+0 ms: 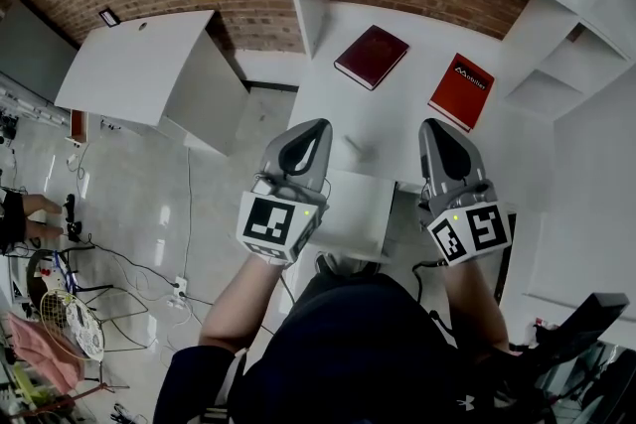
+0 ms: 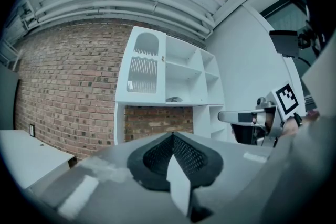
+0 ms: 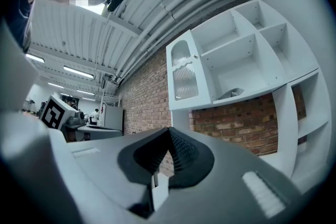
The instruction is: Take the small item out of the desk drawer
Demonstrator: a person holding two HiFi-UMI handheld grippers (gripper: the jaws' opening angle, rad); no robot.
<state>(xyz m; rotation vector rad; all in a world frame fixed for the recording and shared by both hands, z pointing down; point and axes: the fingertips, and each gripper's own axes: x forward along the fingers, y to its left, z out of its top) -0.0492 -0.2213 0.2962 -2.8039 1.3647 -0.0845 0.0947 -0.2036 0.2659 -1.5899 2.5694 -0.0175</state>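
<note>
In the head view both grippers hover level over the front of the white desk (image 1: 397,119). My left gripper (image 1: 307,130) has its jaws shut with nothing between them; in the left gripper view the fingertips (image 2: 173,135) meet, facing the white shelf unit. My right gripper (image 1: 438,127) is shut and empty too, its tips (image 3: 169,129) touching. Between the grippers, at the desk's front edge, a white drawer box (image 1: 356,213) shows. I cannot see inside it, and no small item is in view.
A dark red book (image 1: 372,56) and a red book (image 1: 461,90) lie at the back of the desk. A white shelf unit (image 1: 556,5) stands behind and to the right. Another white table (image 1: 134,65) stands at the left, with cables (image 1: 119,263) on the floor.
</note>
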